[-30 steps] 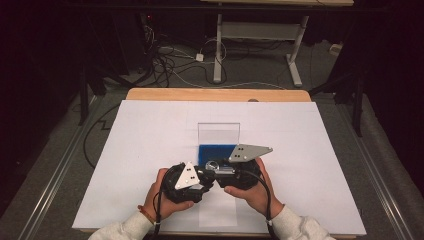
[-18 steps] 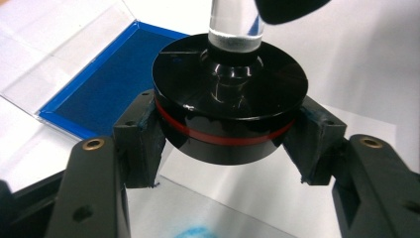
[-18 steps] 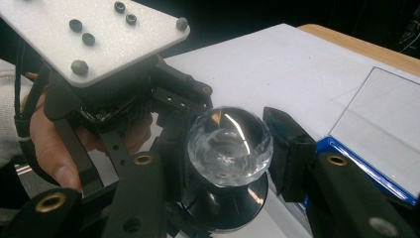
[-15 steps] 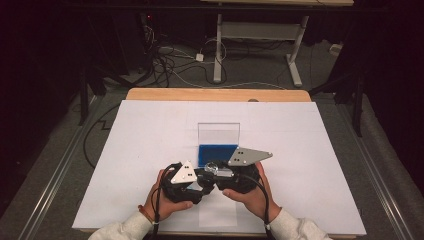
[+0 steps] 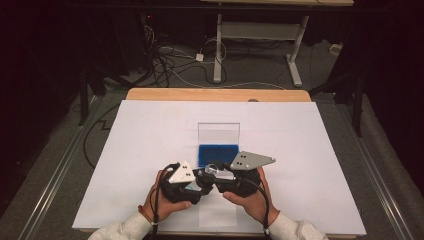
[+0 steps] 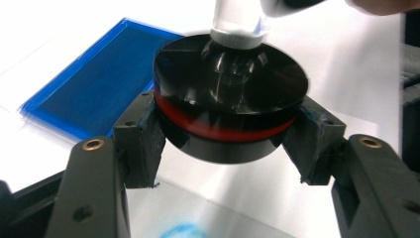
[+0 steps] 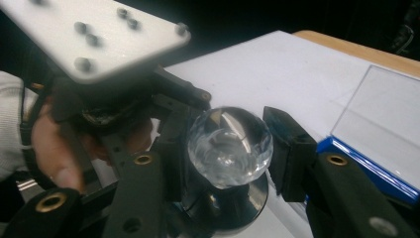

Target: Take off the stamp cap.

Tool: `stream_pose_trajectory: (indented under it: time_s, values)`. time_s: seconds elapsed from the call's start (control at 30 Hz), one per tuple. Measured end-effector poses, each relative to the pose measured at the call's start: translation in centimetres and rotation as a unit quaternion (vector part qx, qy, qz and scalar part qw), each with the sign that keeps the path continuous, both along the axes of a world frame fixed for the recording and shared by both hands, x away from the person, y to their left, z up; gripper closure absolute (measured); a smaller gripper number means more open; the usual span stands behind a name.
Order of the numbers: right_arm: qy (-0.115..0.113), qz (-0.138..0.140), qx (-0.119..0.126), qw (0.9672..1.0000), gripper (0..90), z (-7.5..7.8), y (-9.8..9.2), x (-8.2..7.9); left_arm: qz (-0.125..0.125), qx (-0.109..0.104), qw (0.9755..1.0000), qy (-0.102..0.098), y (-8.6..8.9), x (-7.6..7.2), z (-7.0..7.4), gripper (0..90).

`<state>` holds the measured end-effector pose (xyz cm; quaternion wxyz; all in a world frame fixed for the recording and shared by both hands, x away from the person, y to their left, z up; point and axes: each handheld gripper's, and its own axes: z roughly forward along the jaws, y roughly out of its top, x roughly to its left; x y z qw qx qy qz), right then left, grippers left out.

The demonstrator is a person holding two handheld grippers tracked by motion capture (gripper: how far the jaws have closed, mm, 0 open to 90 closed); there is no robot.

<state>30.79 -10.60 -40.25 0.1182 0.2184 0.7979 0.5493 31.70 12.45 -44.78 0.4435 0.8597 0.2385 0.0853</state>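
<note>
Black disc (image 6: 230, 104) (fingers (image 6: 141, 139) clamped).

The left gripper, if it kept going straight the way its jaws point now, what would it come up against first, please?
The left gripper is shut on a black disc, so that travels with it. Beyond, a clear glass piece stands on the disc, held by the right gripper. That likely comes first, with the blue tray off to the side; depth is uncertain.

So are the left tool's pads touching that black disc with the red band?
Touching. The left gripper view shows the left tool with both pads pressed against the rim of the black disc, no gap on either side.
</note>
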Motion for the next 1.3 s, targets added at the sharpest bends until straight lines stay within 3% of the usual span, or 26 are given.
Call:
stream_pose_trajectory:
  time_s: [0.03, 0.1, 0.13, 0.2, 0.27, 0.37, 0.5, 0.8, 0.97, 1.3]
  values:
    - [0.004, 0.011, 0.005, 0.9999, 57.5, 0.2, -0.2, -0.1, 0.020, -0.017, 0.9997, 0.000, 0.9, 0.4, 0.1, 37.4]
    - [-0.001, 0.008, 0.010, 0.9999, 57.5, 0.5, -0.4, -0.3, 0.025, -0.003, 0.9991, -0.033, 1.5, 0.2, 0.9, 37.3]
    - [-0.001, 0.008, 0.010, 0.9999, 57.5, 0.5, -0.4, -0.3, 0.026, -0.004, 0.9989, -0.040, 1.5, 0.0, 1.2, 37.3]
    - [-0.004, 0.004, 0.017, 0.9998, 57.5, 0.7, -0.7, -0.2, 0.022, 0.014, 0.9980, -0.058, 1.3, -0.3, 1.3, 37.3]
    - [-0.007, -0.008, 0.025, 0.9996, 57.6, 1.0, -1.1, -0.1, 0.028, 0.013, 0.9980, -0.056, 1.6, -0.2, 1.2, 37.3]
    - [-0.019, -0.021, 0.021, 0.9994, 57.6, 1.3, -1.7, -0.1, 0.038, 0.023, 0.9973, -0.059, 2.1, 0.1, 1.0, 37.2]
    - [-0.017, -0.028, 0.013, 0.9994, 57.6, 1.6, -2.5, 0.2, 0.047, 0.034, 0.9965, -0.060, 2.8, 0.3, 1.0, 37.2]
    - [-0.020, -0.041, -0.007, 0.9989, 57.6, 2.1, -4.1, 0.6, 0.056, 0.074, 0.9924, -0.080, 4.1, 0.1, 1.1, 37.2]
    - [-0.023, -0.049, -0.011, 0.9985, 57.6, 2.4, -4.9, 0.7, 0.075, 0.073, 0.9906, -0.088, 5.3, -0.2, 1.4, 37.2]
    - [-0.020, -0.060, -0.022, 0.9978, 57.6, 2.5, -6.5, 0.9, 0.089, 0.080, 0.9879, -0.099, 7.1, -1.2, 1.3, 37.1]
